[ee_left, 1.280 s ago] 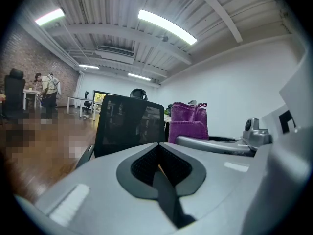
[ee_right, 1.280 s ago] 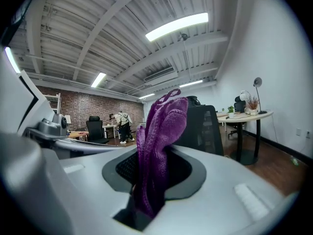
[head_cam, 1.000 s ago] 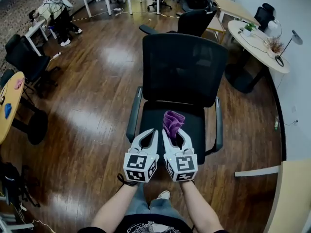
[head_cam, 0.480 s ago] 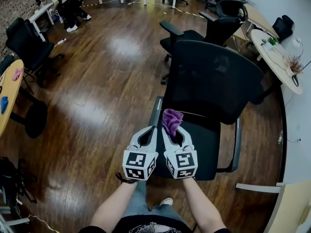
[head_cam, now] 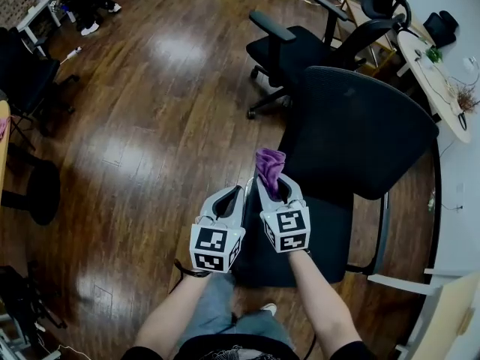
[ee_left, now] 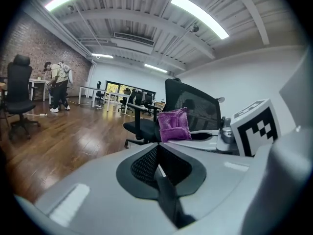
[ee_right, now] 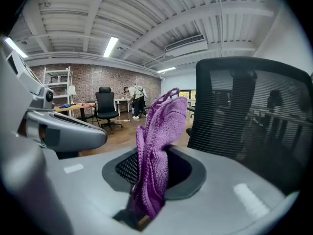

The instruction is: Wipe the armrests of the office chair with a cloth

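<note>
1. Purple cloth (head_cam: pixel 269 165) stood upright, clamped in my right gripper (head_cam: pixel 274 187), over the near edge of the office chair (head_cam: pixel 360 126).
2. My left gripper (head_cam: pixel 234 195) was closed on nothing, just beside the right.
3. I judged the step to be the approach, as no wiping contact was visible. The near armrest lay mostly hidden beneath the grippers, and the far armrest (head_cam: pixel 383 227) was untouched.
4. The next move would call for lowering the cloth onto the near armrest and stroking along it.
5. The wood floor (head_cam: pixel 150 148) was glossy, and a second chair (head_cam: pixel 300 47) stood behind in an open office.
</note>
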The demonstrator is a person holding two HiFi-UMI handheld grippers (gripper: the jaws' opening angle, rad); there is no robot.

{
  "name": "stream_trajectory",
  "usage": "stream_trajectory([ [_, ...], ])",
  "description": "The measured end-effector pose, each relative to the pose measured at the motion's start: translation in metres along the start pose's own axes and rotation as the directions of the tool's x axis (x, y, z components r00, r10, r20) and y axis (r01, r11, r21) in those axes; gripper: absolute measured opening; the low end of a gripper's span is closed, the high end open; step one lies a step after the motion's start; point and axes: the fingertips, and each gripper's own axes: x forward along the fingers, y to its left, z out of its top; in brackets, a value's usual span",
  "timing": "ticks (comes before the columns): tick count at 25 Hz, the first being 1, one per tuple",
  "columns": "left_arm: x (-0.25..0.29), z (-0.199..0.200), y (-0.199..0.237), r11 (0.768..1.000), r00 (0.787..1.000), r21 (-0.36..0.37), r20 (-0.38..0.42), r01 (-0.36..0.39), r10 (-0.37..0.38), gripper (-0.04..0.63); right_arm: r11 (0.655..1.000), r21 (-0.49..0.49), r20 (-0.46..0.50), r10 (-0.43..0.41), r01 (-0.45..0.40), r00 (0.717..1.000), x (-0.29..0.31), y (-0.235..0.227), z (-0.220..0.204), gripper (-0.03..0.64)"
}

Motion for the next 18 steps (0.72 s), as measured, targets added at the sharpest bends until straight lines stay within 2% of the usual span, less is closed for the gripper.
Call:
stream_trajectory([
  [9, 0.05, -0.005, 0.048, 0.999, 0.997, -0.012, -0.067, 0.034, -0.035, 0.005, 0.997, -0.071, -0.122, -0.036, 0.028, 0.992, 0.083, -0.023, -0.016, 0.098],
  [18, 0.06, -0.019, 0.046, 0.998, 0.992, -0.02, -0.106, 0.065, -0.067, 0.005, 0.999, 0.023, -0.11, -0.044, 0.047, 0.993, 0.074, -0.02, -0.027, 0.098],
])
